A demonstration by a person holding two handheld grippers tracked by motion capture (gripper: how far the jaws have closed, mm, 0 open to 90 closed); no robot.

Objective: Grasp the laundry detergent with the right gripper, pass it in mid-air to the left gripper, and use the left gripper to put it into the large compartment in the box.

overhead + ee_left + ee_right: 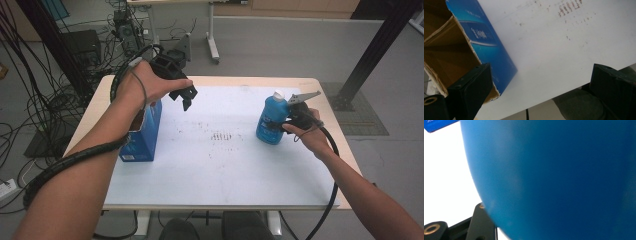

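**Blue bottle and open blue box on the white sheet**

A blue bottle [271, 122] with a white cap and a pale label stands upright at about 3 o'clock on the sheet. A blue carton [146, 135] stands at 9 o'clock, well apart from it; its top is open, showing a bare brown cardboard interior with ragged edges.

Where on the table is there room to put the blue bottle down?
The widest bare patch is the white mat between the blue box and the blue bottle, plus the near edge. It is crowded at the left by the box and the left tool.
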